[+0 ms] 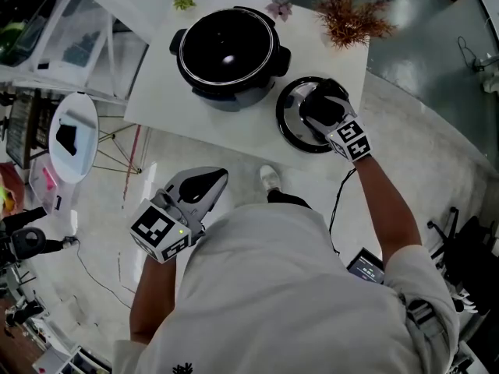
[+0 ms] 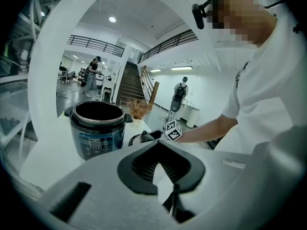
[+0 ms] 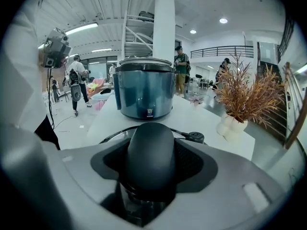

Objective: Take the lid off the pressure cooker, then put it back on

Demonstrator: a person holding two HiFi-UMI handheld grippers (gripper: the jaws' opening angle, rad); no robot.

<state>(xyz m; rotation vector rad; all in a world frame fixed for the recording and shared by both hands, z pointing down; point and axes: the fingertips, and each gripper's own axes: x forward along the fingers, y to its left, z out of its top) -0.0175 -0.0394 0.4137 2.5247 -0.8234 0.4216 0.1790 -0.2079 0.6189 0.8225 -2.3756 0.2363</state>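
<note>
table [image 1: 156, 92]: pressure cooker [image 1: 228, 49] stands far, left of centre; lid [image 1: 290, 127] lies on the table just right of and nearer than it, right gripper [image 1: 321, 107] on top of it; dried plant [image 1: 352, 15] at far right corner; left gripper [image 1: 204, 184] off the table, near left.

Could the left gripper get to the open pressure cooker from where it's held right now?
Probably yes. The left gripper hangs short of the table, and the table between it and the pressure cooker is bare. The lid, with the right gripper on it, lies off to the side.
</note>
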